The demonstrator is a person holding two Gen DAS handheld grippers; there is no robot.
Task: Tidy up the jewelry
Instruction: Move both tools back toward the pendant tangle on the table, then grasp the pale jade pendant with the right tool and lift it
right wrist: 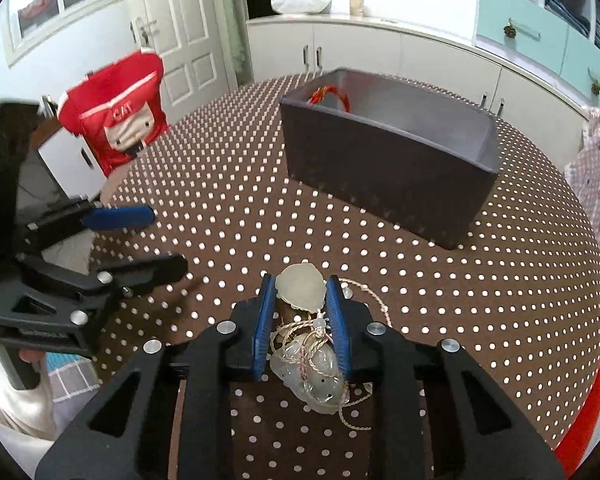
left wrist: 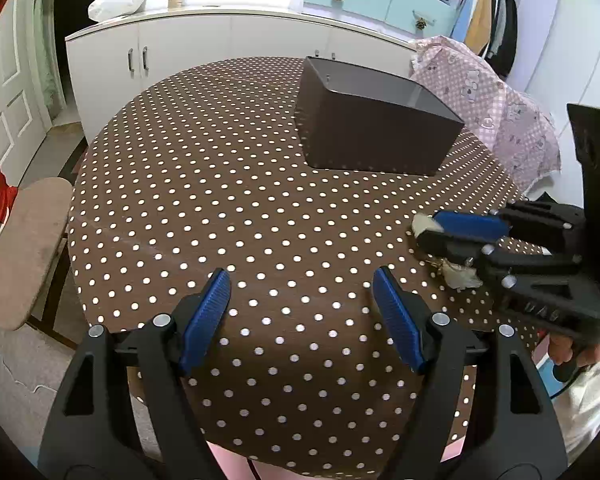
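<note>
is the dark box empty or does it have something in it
Not empty: in the right wrist view a red cord piece lies inside the dark box at its far corner.

Box [right wrist: 388, 168] upper right on table [right wrist: 228, 184], bracelet [right wrist: 332, 96] inside; pendant [right wrist: 302, 286] lower centre, well before box.

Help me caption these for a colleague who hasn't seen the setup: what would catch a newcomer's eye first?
Probably the right claw at the near edge of the polka-dot table, its blue pads closed around pale jade-like pendants on tangled cord. Next, the dark box farther back on the table, with something red inside. The left claw hovers open and empty over the cloth.
</note>
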